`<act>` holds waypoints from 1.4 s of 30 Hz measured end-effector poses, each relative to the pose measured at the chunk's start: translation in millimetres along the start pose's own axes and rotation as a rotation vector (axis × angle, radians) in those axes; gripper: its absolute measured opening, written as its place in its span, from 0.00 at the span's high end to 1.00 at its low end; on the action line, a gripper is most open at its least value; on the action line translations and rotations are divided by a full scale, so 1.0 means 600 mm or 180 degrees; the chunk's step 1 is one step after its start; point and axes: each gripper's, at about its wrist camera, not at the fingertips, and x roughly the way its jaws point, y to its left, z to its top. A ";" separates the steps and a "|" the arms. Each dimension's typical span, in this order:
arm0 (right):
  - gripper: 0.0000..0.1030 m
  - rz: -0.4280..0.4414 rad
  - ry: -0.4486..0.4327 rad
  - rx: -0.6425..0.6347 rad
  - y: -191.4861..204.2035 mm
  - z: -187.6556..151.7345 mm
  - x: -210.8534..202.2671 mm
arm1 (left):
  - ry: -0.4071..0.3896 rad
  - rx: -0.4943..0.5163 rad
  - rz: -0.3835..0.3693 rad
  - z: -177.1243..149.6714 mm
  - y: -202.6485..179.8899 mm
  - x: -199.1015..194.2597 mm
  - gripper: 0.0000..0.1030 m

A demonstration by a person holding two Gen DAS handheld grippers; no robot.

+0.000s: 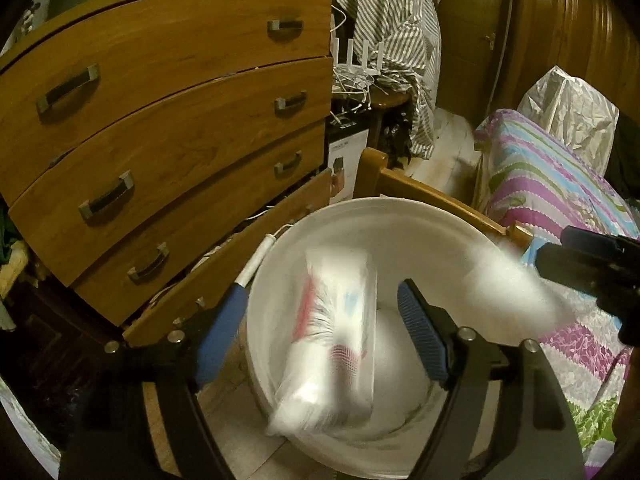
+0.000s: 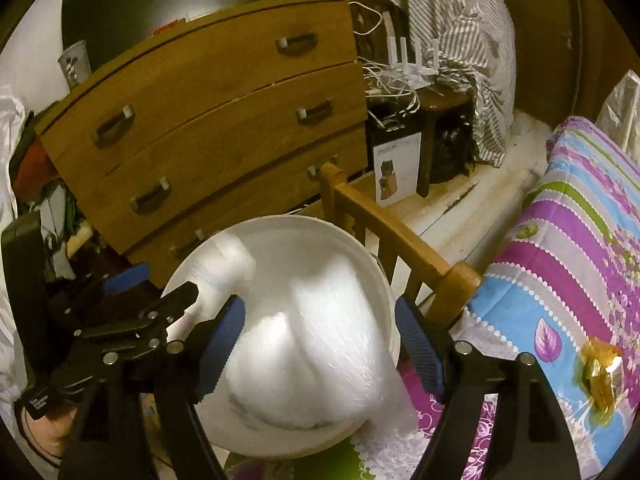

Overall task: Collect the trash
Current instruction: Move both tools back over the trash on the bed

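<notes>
Both claws open above white bucket (image 1: 280, 236), blurred plastic wrappers (image 1: 336, 336) between pads

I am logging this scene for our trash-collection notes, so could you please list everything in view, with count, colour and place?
bucket: one, white, on the floor beside the drawers
plastic package: one, clear with red and blue print, blurred, inside the bucket
white bag: one, translucent, blurred, over the bucket mouth
chest of drawers: one, brown wood, behind the bucket
bed rail: one, wooden, right of the bucket
bedspread: one, striped pink, blue and green, right
orange wrapper: one, on the bedspread
striped cloth: one, grey and white, back
left hand-held gripper: black, blue pads, open
right hand-held gripper: black, blue pads, open
</notes>
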 end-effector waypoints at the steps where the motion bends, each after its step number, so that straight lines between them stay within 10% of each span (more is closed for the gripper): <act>1: 0.24 0.0002 -0.0017 0.0013 -0.004 -0.001 -0.004 | -0.0004 -0.0010 0.0000 0.000 0.002 -0.001 0.27; 18: 0.24 -0.0114 -0.0630 0.0120 -0.045 -0.102 -0.218 | -0.0192 0.0021 -0.0279 -0.013 -0.054 -0.080 0.27; 28: 0.24 -0.0664 -0.1002 0.0467 -0.191 -0.330 -0.436 | -0.0089 0.0628 -0.0971 -0.083 -0.285 -0.116 0.27; 42: 0.24 -0.1635 -0.0755 0.1739 -0.528 -0.720 -0.614 | 0.0324 0.1395 -0.1640 -0.231 -0.586 -0.142 0.27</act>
